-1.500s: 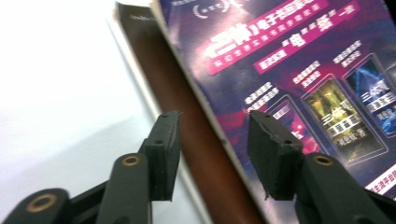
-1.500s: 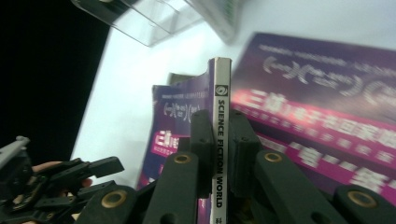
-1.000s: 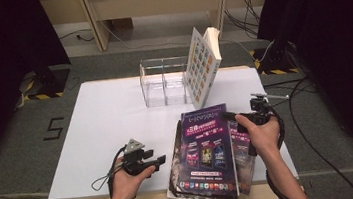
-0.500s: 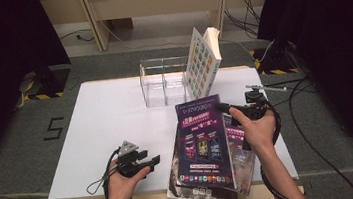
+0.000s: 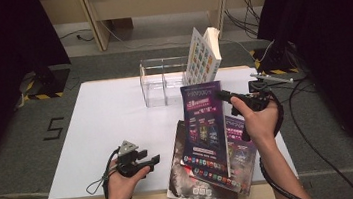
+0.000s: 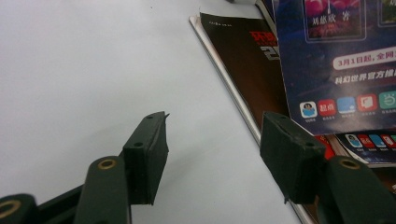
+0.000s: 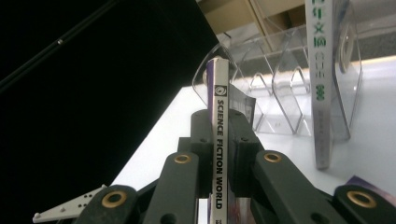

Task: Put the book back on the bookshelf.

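My right gripper (image 5: 224, 95) is shut on the spine edge of a blue magazine (image 5: 205, 126) and holds it tilted up off the stack. In the right gripper view the spine (image 7: 219, 154) reads "Science Fiction World" and is pinched between the right gripper (image 7: 219, 135) jaws. My left gripper (image 5: 146, 161) rests low on the white table (image 5: 106, 122) near the front edge, open, with nothing between its fingers. In the left gripper view the left gripper (image 6: 212, 140) points at bare table beside a dark magazine (image 6: 243, 60).
A clear acrylic rack (image 5: 162, 81) stands at the table's far side with a book (image 5: 202, 56) leaning in its right slot; both show in the right gripper view as rack (image 7: 280, 93) and book (image 7: 322, 70). More magazines (image 5: 244, 157) lie flat under the raised one.
The right gripper has risen with the blue magazine, tipping it more upright and towards the rack. The left gripper has stayed put.
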Tool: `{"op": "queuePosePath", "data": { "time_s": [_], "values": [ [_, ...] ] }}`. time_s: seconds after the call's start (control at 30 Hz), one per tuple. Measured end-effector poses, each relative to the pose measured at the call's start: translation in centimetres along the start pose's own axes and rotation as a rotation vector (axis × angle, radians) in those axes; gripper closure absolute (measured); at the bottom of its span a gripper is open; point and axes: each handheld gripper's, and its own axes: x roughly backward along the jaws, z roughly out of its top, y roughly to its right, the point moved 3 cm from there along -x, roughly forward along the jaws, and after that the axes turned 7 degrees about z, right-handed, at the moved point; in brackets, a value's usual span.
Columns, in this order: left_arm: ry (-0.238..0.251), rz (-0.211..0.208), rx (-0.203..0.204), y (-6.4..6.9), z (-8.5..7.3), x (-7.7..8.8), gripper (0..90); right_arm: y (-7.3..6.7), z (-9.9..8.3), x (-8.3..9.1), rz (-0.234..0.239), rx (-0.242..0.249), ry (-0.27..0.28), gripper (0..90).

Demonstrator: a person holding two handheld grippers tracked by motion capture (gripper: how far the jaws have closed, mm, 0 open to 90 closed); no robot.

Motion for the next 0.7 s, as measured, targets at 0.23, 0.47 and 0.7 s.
{"op": "queuePosePath", "data": {
  "time_s": [0.23,0.47,0.7],
  "values": [
    [-0.002,0.001,-0.002,0.0,-0.1,-0.1,40.9,-0.4,0.4,-0.3,-0.016,0.042,0.029,83.3],
    [0.001,0.004,0.001,-0.1,-0.1,-0.1,40.9,-1.5,1.0,-0.6,-0.025,0.097,0.068,83.3],
    [0.0,0.008,0.002,-0.2,-0.2,0.0,40.9,-2.8,2.0,-1.2,-0.055,0.183,0.121,83.3]
  ]
}}
